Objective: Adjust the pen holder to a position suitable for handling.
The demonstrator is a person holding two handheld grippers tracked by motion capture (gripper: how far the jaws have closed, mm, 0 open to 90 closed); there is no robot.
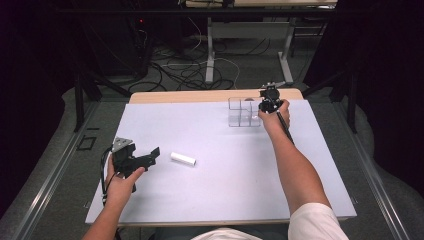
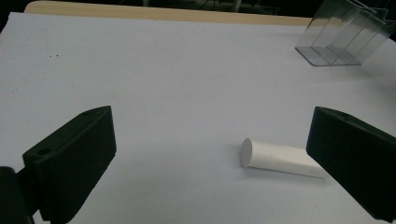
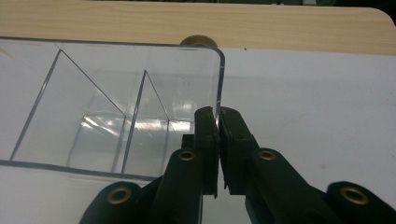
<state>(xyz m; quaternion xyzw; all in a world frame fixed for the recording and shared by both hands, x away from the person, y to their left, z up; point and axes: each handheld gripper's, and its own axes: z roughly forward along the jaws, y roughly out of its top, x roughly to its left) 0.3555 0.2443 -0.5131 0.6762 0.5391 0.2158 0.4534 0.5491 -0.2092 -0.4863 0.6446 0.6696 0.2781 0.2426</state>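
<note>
Two grippers at work on the desk (image 1: 220, 200), one in each hand. Left gripper (image 1: 145, 159) held low over the near left part of the white sheet, forearm coming in from the bottom edge, hand (image 1: 121, 181) wrapped around the grip from below, grey plate on top, nose pointing to the right toward the white tube (image 1: 183, 159). Jaws spread wide, holding nothing. In the left gripper view, white tube (image 2: 279, 159) lying flat on the sheet between the two black jaws, round flat end turned to the camera, other end just beside the right jaw; touching or not, cannot tell.

Right gripper (image 1: 270, 102) stretched far out, arm long and nearly straight across the right half of the desk, hand (image 1: 274, 119) at the far edge beside the clear box (image 1: 243, 112). In the right gripper view, jaws closed narrow on the upright wall of the clear box (image 3: 107, 102) at its rounded corner, one jaw inside, one outside. Thin dividers inside the box, forming compartments with nothing in them.

Clear box and white tube well apart, bare white sheet between them. Behind the box, a strip of light wood desk edge with a small brown round thing (image 3: 198, 41) on it. Beyond the desk, dark floor with loose cables (image 1: 190, 70) and white table legs (image 1: 210, 50).
</note>
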